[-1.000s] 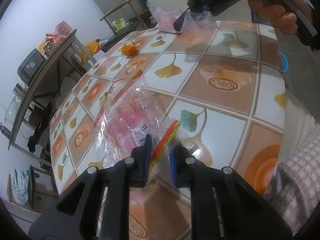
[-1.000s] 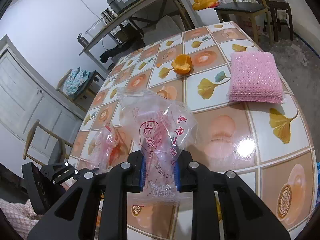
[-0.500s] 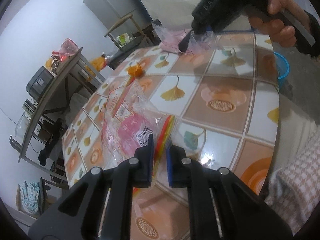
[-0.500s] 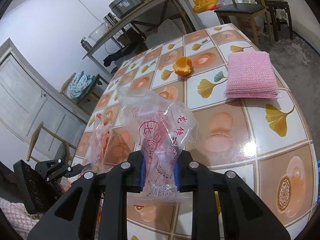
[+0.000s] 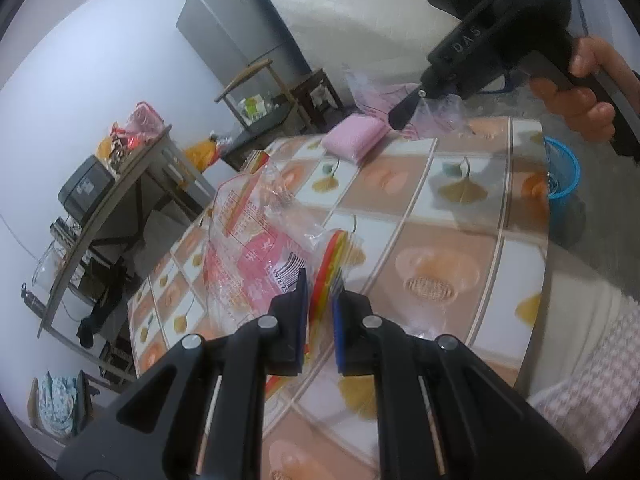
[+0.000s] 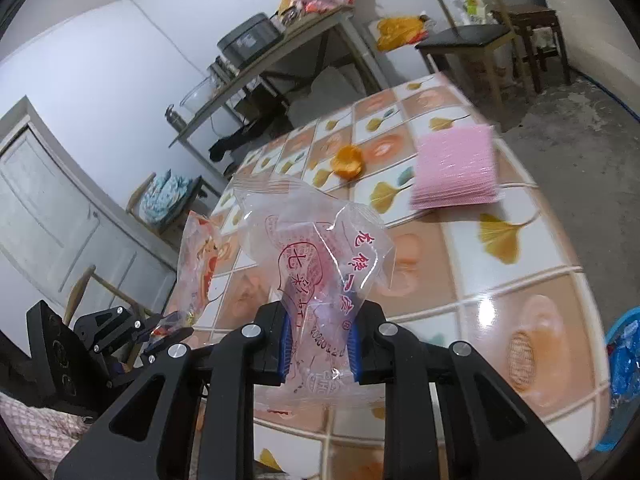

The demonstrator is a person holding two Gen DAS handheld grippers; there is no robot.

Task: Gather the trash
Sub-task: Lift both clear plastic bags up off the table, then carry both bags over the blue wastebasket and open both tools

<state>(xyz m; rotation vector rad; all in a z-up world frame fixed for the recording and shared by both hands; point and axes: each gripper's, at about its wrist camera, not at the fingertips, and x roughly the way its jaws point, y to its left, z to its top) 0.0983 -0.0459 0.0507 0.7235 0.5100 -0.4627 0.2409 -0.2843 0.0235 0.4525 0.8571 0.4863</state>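
Note:
My left gripper (image 5: 320, 292) is shut on the rainbow-striped edge of a clear wrapper with pink and red print (image 5: 256, 248), held up above the tiled table (image 5: 460, 240). My right gripper (image 6: 318, 344) is shut on a crumpled clear bag with red characters (image 6: 316, 256), also lifted off the table. In the left wrist view that bag (image 5: 436, 116) hangs from the right gripper (image 5: 404, 112) at the table's far side, with a hand on its handle. In the right wrist view the left gripper (image 6: 168, 330) and its wrapper (image 6: 198, 256) are at the lower left.
An orange peel (image 6: 349, 161) and a folded pink cloth (image 6: 456, 168) lie on the far part of the table. A blue bin (image 6: 624, 356) with blue plastic in it stands on the floor beside the table's edge. Chairs and a loaded shelf stand behind.
The left gripper has lifted its wrapper off the table. The right gripper has carried its bag sideways, and the blue bin has come into its view.

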